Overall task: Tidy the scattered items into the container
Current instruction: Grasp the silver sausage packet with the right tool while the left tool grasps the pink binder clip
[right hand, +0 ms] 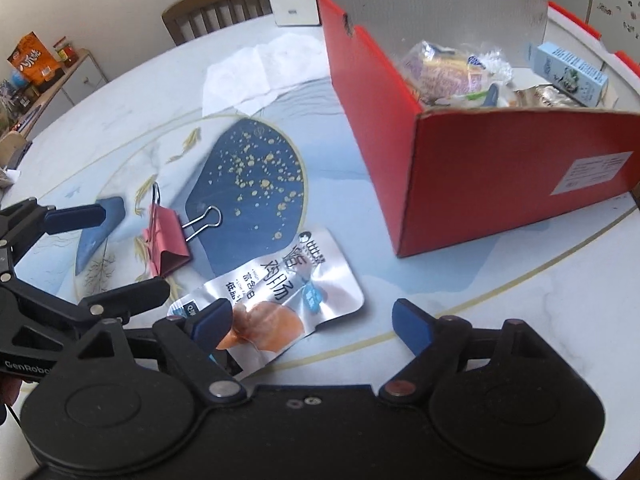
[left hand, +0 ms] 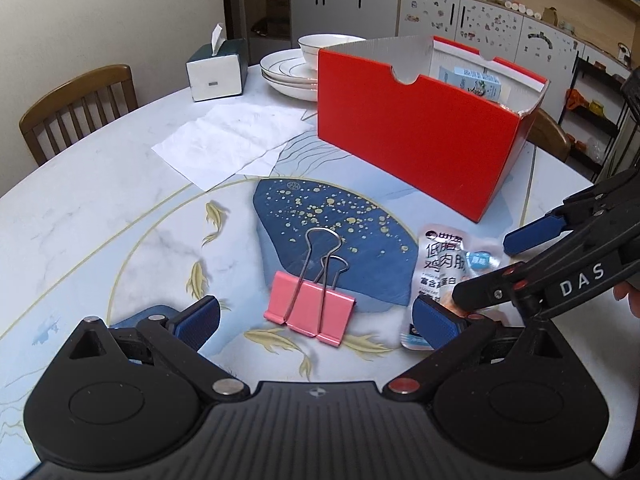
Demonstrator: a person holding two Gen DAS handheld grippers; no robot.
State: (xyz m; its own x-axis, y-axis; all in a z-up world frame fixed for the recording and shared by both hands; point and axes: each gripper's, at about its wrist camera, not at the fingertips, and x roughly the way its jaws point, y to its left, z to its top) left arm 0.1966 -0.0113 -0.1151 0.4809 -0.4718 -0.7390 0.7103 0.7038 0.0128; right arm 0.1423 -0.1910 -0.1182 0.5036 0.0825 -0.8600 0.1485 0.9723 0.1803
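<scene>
Fingers of both the left gripper (left hand: 316, 322) and right gripper (right hand: 314, 326) spread wide, holding nothing. Red box (right hand: 500, 168), far right, already holds several packets. Pink binder clip (left hand: 310, 308) and silver snack pouch (right hand: 276, 292) remain on the near table (left hand: 100, 200).

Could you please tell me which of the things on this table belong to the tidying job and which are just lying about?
Part of the job:
- pink binder clip, between the open left tool
- silver snack pouch, under the open right tool
- red box, already holding packets

Just lying about:
- tissue box
- stacked plates with a bowl
- paper napkins
</scene>
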